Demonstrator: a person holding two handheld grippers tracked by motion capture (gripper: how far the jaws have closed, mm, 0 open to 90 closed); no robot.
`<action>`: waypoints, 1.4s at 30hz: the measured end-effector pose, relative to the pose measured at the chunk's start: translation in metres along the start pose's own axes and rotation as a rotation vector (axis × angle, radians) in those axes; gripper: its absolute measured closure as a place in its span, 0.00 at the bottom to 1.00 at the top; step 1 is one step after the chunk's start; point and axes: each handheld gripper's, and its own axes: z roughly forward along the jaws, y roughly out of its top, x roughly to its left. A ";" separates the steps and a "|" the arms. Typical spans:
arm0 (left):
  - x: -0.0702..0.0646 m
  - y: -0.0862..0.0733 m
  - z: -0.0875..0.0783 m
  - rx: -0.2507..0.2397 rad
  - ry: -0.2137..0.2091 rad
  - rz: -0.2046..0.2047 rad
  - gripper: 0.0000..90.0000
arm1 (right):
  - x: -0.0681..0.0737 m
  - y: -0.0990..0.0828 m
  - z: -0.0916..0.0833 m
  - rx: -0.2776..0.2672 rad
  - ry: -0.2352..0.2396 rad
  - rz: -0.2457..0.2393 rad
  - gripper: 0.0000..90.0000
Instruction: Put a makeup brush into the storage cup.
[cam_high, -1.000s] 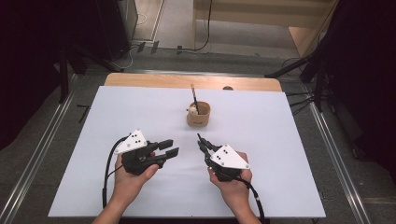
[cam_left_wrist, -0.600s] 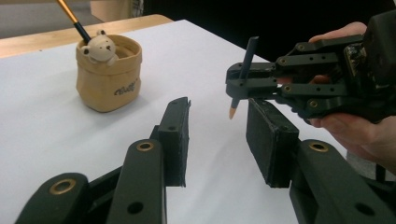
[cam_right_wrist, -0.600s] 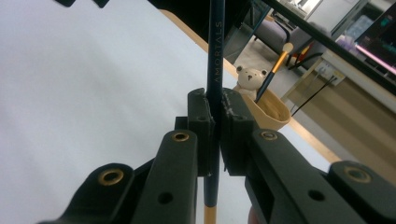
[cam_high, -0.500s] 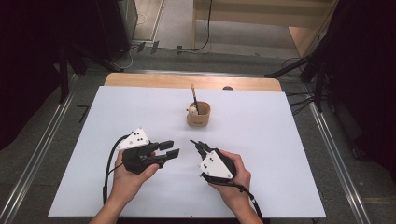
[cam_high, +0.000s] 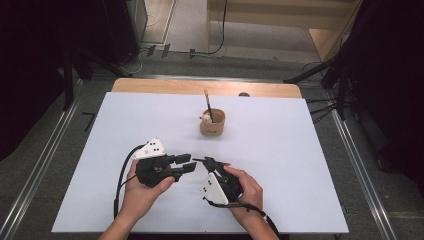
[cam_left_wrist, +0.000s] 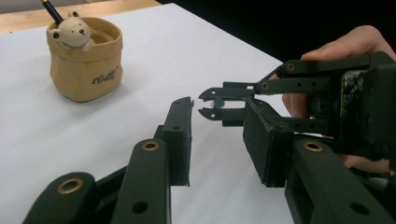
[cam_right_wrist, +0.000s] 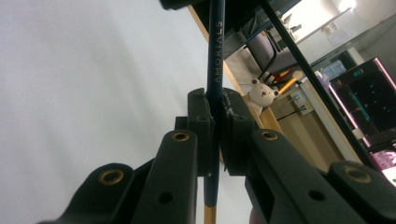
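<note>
— Since a second ago the right gripper (cam_high: 200, 161) has swung left and nearer across the white table (cam_high: 300, 165), rolling so its grey plate faces the near edge; its tip now sits just beside the left gripper (cam_high: 191, 164).

— And the left one?

— It has kept its place at the near left. Its jaws have just been closing a little, yet they stand apart, and in the left gripper view the right gripper's tip (cam_left_wrist: 210, 104) lies just beyond the gap between them, not touched by the pads.

— Is the right gripper holding anything?

— Yes. Its jaws are clamped together on a dark blue pencil (cam_right_wrist: 215, 70), which runs straight up between the pads in the right gripper view, with lettering along its shaft.

— What else is on the table?

— A tan fabric cup (cam_high: 213, 123) stands farther off, near the middle, well apart from both grippers, with a small bear figure (cam_left_wrist: 74, 32) on its rim and another pencil (cam_high: 207, 103) upright inside.
</note>
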 end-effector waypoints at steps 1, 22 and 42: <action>0.000 0.000 0.001 0.005 0.001 0.002 0.72 | 0.001 0.001 0.000 0.000 -0.003 -0.017 0.95; 0.001 -0.003 0.010 0.084 -0.026 -0.028 0.95 | 0.008 0.011 -0.004 -0.017 -0.015 -0.145 0.95; 0.011 -0.004 -0.013 -0.104 0.034 -0.016 0.96 | -0.026 -0.009 -0.019 -0.124 0.146 0.694 0.06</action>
